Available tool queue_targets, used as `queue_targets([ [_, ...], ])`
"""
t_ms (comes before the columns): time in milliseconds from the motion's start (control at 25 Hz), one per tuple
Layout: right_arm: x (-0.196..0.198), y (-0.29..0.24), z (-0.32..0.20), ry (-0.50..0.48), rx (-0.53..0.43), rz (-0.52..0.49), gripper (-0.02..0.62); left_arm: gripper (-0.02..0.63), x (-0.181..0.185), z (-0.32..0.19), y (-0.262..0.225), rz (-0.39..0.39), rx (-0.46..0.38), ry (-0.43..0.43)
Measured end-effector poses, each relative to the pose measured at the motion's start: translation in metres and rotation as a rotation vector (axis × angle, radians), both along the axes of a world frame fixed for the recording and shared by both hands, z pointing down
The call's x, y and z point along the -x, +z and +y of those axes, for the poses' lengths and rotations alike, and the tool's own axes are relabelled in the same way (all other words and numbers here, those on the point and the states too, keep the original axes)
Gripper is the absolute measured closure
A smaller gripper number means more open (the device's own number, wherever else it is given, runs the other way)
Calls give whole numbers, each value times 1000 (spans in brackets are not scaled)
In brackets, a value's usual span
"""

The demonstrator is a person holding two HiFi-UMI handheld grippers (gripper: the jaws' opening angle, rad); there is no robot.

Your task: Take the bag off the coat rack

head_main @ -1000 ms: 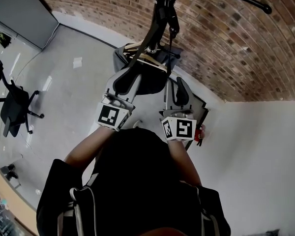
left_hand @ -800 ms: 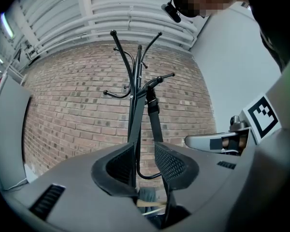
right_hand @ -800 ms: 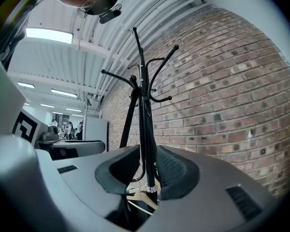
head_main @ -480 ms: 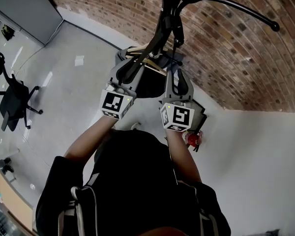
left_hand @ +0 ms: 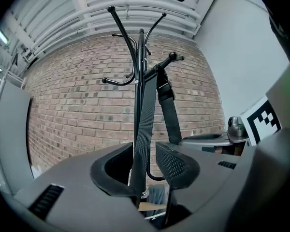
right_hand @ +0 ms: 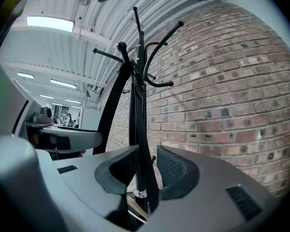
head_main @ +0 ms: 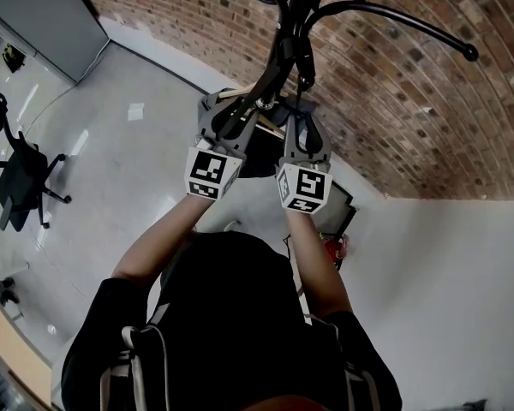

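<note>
Off to my left an office chair stands on the pale floor, well apart from me. My left gripper points level at the coat rack. Its jaws have just been opening and now stand spread, with the bag's grey webbing strap running down between them. The strap lies close along the inner edge of the left jaw, but the pads do not pinch it. That strap climbs to a knobbed hook on the rack, so the bag hangs on the rack, low against the pole and between my two grippers in the head view. My right gripper is just beside the left one and also level. Its jaws are apart too, with the rack's black pole and a dark strap standing in the gap and neither pad pressed onto them. The brick wall fills the right behind the rack.
</note>
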State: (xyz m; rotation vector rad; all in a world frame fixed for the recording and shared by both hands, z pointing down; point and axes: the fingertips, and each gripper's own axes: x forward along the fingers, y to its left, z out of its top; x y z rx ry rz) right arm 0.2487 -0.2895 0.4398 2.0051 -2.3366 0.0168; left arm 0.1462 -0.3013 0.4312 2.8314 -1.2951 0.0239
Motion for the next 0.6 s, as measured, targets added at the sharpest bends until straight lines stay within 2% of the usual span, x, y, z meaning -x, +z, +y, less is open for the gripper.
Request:
queue_targets([
  [440, 8, 4, -16, -23, 16, -2, 497, 468, -11, -21, 12, -60, -14, -33],
  [600, 2, 11, -27, 18, 47, -3, 497, 468, -11, -28, 15, -69, -4, -49],
])
